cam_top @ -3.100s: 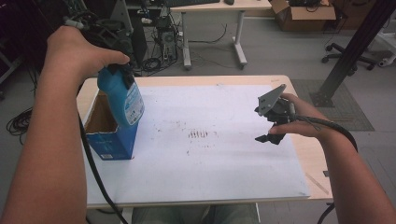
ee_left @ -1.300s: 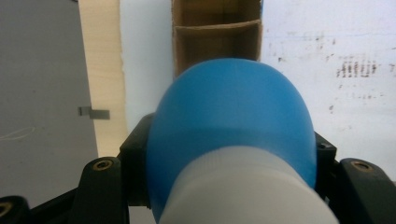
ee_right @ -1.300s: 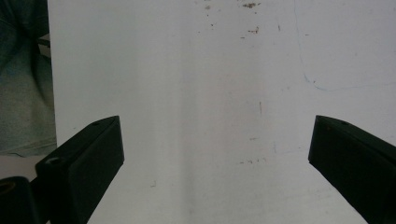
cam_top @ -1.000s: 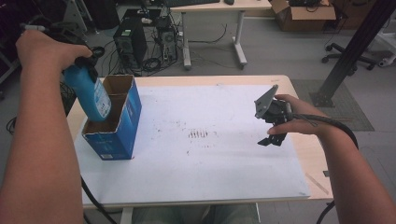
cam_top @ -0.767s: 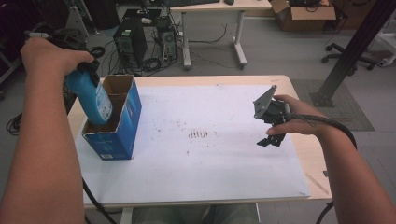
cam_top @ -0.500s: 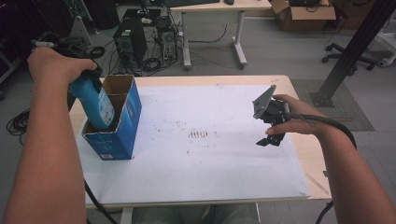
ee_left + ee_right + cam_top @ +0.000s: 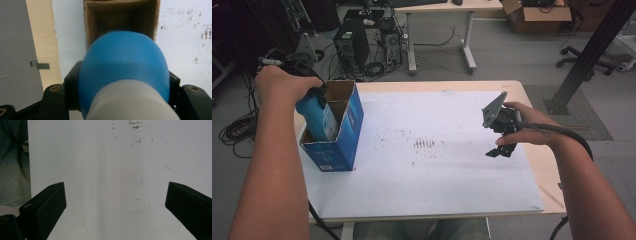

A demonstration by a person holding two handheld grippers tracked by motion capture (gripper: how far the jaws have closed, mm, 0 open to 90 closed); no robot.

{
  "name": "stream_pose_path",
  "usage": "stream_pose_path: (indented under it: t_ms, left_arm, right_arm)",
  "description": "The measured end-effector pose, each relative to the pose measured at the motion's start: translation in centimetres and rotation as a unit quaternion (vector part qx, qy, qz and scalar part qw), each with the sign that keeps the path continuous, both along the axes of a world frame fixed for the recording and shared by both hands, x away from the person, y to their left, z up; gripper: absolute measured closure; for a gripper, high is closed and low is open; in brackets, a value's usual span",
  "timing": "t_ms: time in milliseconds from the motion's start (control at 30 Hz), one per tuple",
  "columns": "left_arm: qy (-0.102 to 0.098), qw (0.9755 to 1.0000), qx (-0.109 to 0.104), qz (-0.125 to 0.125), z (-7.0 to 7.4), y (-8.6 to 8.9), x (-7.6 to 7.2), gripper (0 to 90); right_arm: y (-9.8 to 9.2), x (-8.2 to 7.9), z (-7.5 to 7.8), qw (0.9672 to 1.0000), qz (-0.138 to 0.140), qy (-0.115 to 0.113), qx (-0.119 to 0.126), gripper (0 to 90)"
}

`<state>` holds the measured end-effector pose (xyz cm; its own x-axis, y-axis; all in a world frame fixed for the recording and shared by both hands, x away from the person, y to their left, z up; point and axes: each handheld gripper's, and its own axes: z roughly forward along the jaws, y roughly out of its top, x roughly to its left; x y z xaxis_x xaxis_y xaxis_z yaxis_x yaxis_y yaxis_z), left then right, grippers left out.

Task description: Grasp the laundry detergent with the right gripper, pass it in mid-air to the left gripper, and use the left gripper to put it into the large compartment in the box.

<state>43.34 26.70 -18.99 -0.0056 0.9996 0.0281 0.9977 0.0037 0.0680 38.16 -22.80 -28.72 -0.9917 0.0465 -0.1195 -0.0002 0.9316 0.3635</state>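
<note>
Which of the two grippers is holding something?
The left gripper, shut on the blue bottle above the open blue box. The right gripper hangs open over the white sheet.

The box stands at the table's left edge on the sheet; the bottle sits partly inside it.

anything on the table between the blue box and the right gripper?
No objects. In the high view, bare white sheet with brown smudges separates the blue box from the right gripper.
</note>
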Motion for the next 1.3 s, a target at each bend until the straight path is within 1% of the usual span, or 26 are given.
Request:
stream_pose_path:
  t_ms: [133,333,467,500,633,900,1033,1067,1300]
  left_arm:
    - [0.001,1.0,-0.003,-0.005,-0.8,-0.4,0.1,38.2]
    - [0.007,0.9999,0.0,-0.012,-2.1,-0.7,0.2,38.2]
    - [0.012,0.9999,-0.002,-0.009,-3.1,-0.7,0.3,38.2]
    - [0.01,0.9999,-0.001,-0.009,-3.3,-0.7,0.3,38.2]
    - [0.015,0.9998,0.007,-0.011,-4.3,-0.9,0.4,38.2]
    - [0.022,0.9997,0.005,-0.011,-6.0,-0.8,0.5,38.2]
    - [0.024,0.9996,0.009,-0.014,-6.6,-0.8,0.6,38.2]
    - [0.024,0.9995,0.009,-0.018,-6.7,-0.7,0.6,38.2]
    - [0.022,0.9995,0.005,-0.02,-7.6,-0.8,0.6,38.2]
  right_arm:
    - [0.1,0.0,-0.1,1.0,-0.001,0.0,0.001,3.3]
    - [0.0,0.0,-0.3,1.0,-0.002,0.001,0.002,3.3]
    - [-0.1,0.0,-0.4,1.0,-0.004,0.002,0.003,3.3]
    - [-0.1,0.0,-0.4,1.0,-0.004,0.002,0.003,3.3]
    - [-0.2,0.0,-0.6,1.0,-0.004,0.003,0.003,3.4]
    - [-0.3,0.0,-1.0,1.0,-0.004,0.006,0.003,3.3]
    - [-0.4,0.0,-1.0,0.9999,-0.007,0.007,0.001,3.3]
    - [-0.4,0.0,-1.0,1.0,-0.005,0.007,0.002,3.4]
    - [-0.3,0.0,-1.0,1.0,-0.004,0.006,0.002,3.4]
